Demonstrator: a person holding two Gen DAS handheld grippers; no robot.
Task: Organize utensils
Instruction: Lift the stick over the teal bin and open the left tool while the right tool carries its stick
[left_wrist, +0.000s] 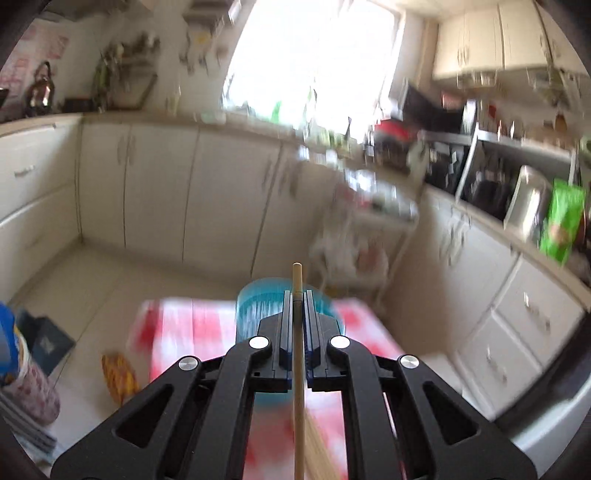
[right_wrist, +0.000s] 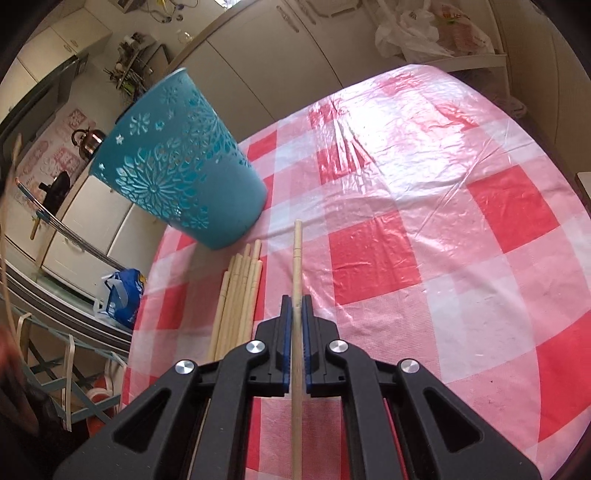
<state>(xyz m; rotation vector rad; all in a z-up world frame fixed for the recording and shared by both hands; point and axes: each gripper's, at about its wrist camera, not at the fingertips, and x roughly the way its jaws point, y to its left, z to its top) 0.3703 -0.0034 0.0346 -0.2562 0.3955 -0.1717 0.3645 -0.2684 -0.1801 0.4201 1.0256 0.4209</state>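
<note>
My left gripper (left_wrist: 297, 300) is shut on a wooden chopstick (left_wrist: 297, 280) that points forward, held high above the blurred teal holder (left_wrist: 255, 306) on the red-and-white checked table (left_wrist: 177, 332). My right gripper (right_wrist: 296, 302) is shut on another wooden chopstick (right_wrist: 297, 251), low over the checked tablecloth (right_wrist: 424, 229). A bundle of several chopsticks (right_wrist: 238, 291) lies on the cloth just left of the right gripper. The teal cut-out holder (right_wrist: 177, 162) stands upright at the table's far left, just beyond the bundle.
Cream kitchen cabinets (left_wrist: 159, 184) line the walls. A white trolley (left_wrist: 369, 229) stands past the table. A counter with a microwave (left_wrist: 480, 177) and a green packet (left_wrist: 563, 221) is on the right. A blue bag (right_wrist: 123, 291) sits below the table's left edge.
</note>
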